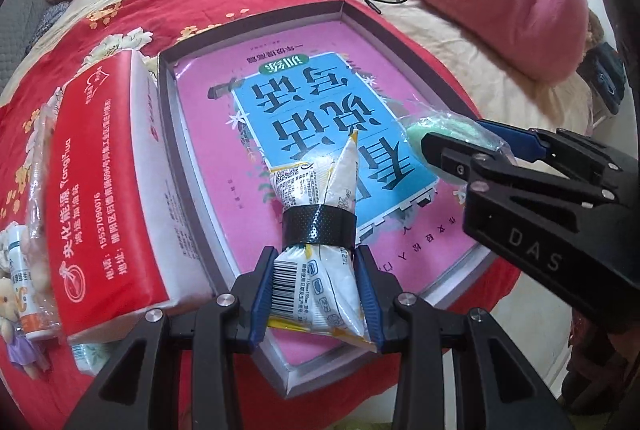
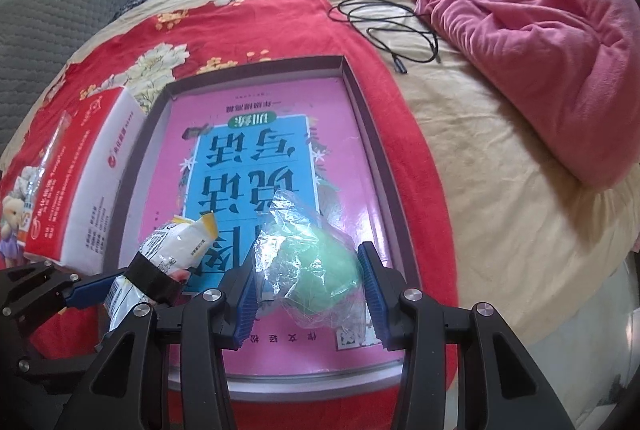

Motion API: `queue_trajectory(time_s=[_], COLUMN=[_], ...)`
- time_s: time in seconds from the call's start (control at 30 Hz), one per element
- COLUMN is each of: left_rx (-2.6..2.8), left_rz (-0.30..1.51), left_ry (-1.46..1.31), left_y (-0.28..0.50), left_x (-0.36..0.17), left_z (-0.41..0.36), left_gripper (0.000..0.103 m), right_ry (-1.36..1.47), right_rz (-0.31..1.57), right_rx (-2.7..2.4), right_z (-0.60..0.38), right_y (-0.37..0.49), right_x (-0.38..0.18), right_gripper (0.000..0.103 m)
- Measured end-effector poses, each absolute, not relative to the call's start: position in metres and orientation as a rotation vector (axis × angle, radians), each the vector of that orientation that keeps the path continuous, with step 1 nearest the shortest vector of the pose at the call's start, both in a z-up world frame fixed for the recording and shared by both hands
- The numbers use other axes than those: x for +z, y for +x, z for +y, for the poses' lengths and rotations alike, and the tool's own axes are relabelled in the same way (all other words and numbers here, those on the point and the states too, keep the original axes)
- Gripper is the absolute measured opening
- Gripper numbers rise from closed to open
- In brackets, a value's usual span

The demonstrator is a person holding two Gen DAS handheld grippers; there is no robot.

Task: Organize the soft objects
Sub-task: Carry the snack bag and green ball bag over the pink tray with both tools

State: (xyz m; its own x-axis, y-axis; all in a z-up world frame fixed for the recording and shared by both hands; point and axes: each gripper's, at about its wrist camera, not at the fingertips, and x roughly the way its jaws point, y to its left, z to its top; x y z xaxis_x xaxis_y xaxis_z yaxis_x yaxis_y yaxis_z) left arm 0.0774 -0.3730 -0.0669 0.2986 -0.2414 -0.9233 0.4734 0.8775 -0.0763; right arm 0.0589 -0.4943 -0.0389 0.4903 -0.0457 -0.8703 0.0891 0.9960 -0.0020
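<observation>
A shallow grey tray (image 1: 168,133) (image 2: 360,101) lies on the red flowered blanket, with a pink and blue book flat inside it. My left gripper (image 1: 316,294) is shut on a white and yellow soft packet (image 1: 316,230) bound with black tape, held over the tray's near end. My right gripper (image 2: 308,294) is shut on a green soft ball in clear crinkled wrap (image 2: 320,262), over the book. In the left wrist view the right gripper (image 1: 460,141) comes in from the right with the green ball (image 1: 440,125). The right wrist view shows the taped packet (image 2: 168,250) at lower left.
A red and white tissue pack (image 1: 104,189) (image 2: 84,181) lies left of the tray, with a small plush doll (image 1: 16,314) and a tube beside it. A black cable (image 2: 392,29) and a rumpled pink quilt (image 2: 540,41) lie on the beige bedsheet beyond.
</observation>
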Motion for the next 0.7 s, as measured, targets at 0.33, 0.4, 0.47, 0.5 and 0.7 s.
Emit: queue_trajectory(time_s=[0.33, 0.4, 0.47, 0.5, 0.7], left_rx=[-0.456, -0.450, -0.448, -0.447, -0.441], left_rz=[1.193, 1.190, 1.193, 1.195, 1.195], left_ry=[0.214, 0.204, 0.196, 0.186, 0.173], left_y=[0.076, 0.077, 0.077, 0.077, 0.078], left_x=[-0.080, -0.081, -0.082, -0.082, -0.082], left_z=[-0.379, -0.380, -0.379, -0.379, -0.377], left_gripper=[0.039, 0.039, 0.039, 0.039, 0.039], right_ry=[0.055, 0.057, 0.057, 0.056, 0.058], right_rz=[1.090, 1.089, 1.088, 1.086, 1.085], right_rx=[-0.096, -0.103, -0.111, -0.117, -0.126], right_z=[-0.501, -0.503, -0.504, -0.505, -0.506], right_y=[0.057, 0.056, 0.054, 0.052, 0.045], right_x=[-0.052, -0.053, -0.052, -0.052, -0.052], right_gripper=[0.048, 0.049, 0.050, 0.050, 0.052])
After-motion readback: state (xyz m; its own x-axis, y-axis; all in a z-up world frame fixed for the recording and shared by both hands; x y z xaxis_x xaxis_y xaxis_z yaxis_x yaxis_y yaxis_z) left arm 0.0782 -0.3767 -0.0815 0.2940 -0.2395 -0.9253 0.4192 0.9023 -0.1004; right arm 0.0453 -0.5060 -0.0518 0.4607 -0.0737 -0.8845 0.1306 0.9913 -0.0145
